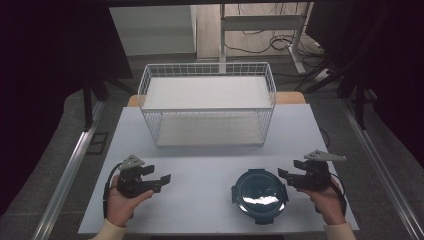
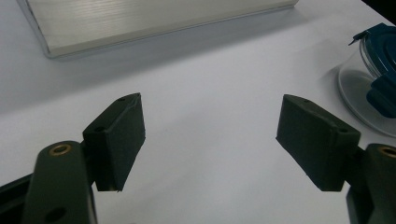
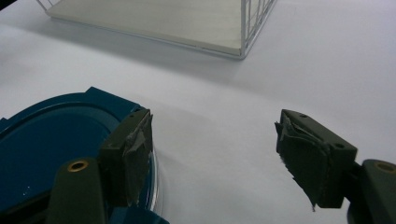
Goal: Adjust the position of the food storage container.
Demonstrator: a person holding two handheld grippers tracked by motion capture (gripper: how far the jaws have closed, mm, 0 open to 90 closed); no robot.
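Right claw [image 1: 286, 177] spread apart and empty, just beside the lidded bowl [image 1: 259, 195] at its left jaw. Left claw [image 1: 162, 181] also apart, well away from it. Could slip off the smooth lid; might push the bowl toward the table [image 1: 200, 160] edge.

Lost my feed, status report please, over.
Left gripper open, empty. Right gripper open, empty, beside the blue-lidded container, not touching. Wire basket stands behind; table between is bare.
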